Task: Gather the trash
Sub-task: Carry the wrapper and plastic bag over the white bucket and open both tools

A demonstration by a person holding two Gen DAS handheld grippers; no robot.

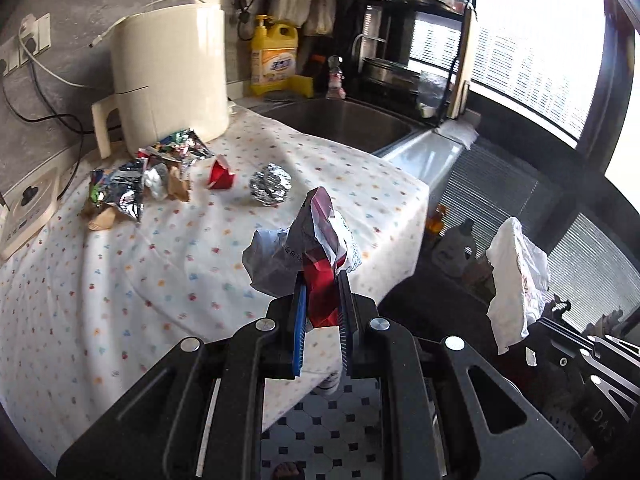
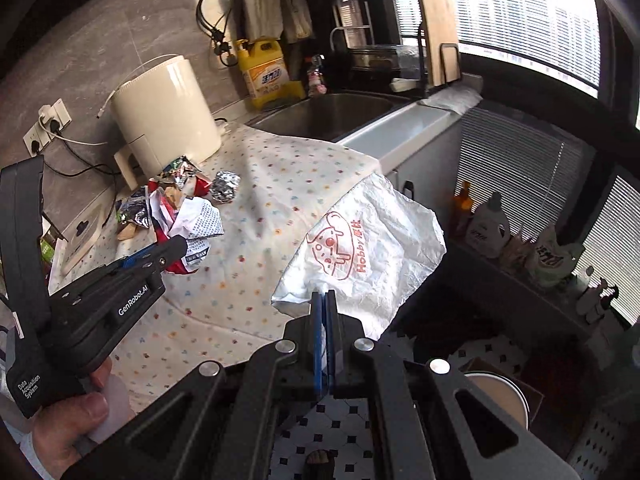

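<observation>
Nearest, low centre, the left gripper (image 1: pixel 322 280) has its jaws clenched on a red-and-white wrapper (image 1: pixel 316 248). The right gripper (image 2: pixel 324 300) pinches a white bag (image 2: pixel 372 248) by its edge, mid-frame. Farther, upper left, more trash (image 1: pixel 136 184) and a foil ball (image 1: pixel 271 188) lie on the table (image 1: pixel 120 280). The bag's thin edge could slip free, or the crumpled wrapper drop off to the floor.

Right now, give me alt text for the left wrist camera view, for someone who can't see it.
The left gripper is clamped on a crumpled red and white wrapper above a dotted tablecloth. Beyond it lie a foil ball, a red scrap and mixed wrappers near a cream appliance.
</observation>
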